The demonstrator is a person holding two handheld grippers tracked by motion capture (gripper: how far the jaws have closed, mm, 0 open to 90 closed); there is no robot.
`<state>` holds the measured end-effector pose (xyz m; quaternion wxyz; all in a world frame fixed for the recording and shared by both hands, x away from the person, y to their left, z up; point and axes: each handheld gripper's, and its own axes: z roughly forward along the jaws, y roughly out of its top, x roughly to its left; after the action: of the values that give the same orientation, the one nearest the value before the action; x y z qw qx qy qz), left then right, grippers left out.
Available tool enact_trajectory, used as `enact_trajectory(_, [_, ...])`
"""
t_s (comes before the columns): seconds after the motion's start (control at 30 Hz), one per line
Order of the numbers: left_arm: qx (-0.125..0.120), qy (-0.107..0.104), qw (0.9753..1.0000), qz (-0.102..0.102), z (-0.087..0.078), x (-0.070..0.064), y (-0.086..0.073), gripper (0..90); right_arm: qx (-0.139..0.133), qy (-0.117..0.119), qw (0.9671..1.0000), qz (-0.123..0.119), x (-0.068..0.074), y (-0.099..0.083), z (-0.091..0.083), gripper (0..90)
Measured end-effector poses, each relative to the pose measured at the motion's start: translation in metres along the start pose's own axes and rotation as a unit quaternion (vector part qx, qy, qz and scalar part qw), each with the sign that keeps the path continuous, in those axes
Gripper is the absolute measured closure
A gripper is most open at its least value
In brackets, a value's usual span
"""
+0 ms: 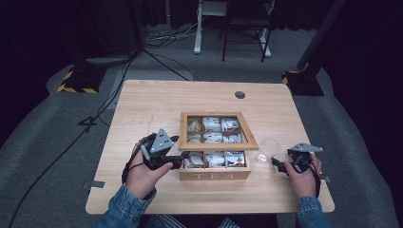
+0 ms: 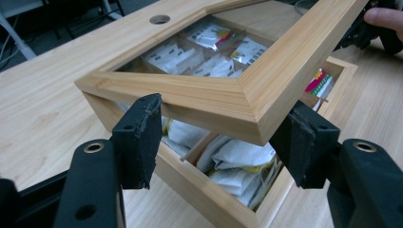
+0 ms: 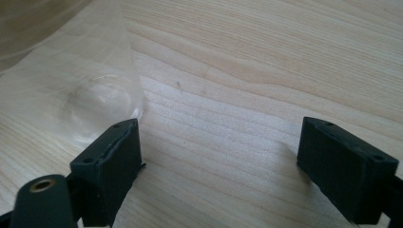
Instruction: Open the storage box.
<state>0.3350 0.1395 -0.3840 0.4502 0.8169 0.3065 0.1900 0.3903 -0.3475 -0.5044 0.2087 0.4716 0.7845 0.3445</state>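
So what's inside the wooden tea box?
Inside the tea box lie paper tea bags in wooden compartments, seen through its raised window lid. Bags lower in each compartment are covered.

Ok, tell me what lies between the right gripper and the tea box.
In the high view, a clear glass cup stands on the table between the right gripper and the tea box. The right gripper view shows it just beyond the left jaw.

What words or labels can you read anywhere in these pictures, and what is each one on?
"TEA": on the front wall of the wooden box, in the high view.
Tea bags in the box: printed packets with barcodes and coloured marks, too small and blurred to read.
Clear glass, table and both grippers: no lettering to read.
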Motion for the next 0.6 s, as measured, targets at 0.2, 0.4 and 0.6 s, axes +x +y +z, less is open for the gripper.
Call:
enact_trajectory(0.2, [0.002, 0.001, 1.0000, 0.000, 0.001, 0.003, 0.007, 36.2, 0.000, 0.000, 1.0000, 0.000, 0.000, 0.000, 0.000, 14.7])
enact_trajectory(0.4, [0.001, 0.005, 1.0000, -0.007, 0.001, 0.007, 0.016, 36.1, 0.000, 0.000, 1.0000, 0.000, 0.000, 0.000, 0.000, 14.7])
enact_trajectory(0.6, [-0.011, 0.022, 0.9996, -0.017, -0.001, 0.015, 0.025, 36.2, 0.001, 0.000, 1.0000, 0.001, 0.000, 0.000, 0.000, 14.7])
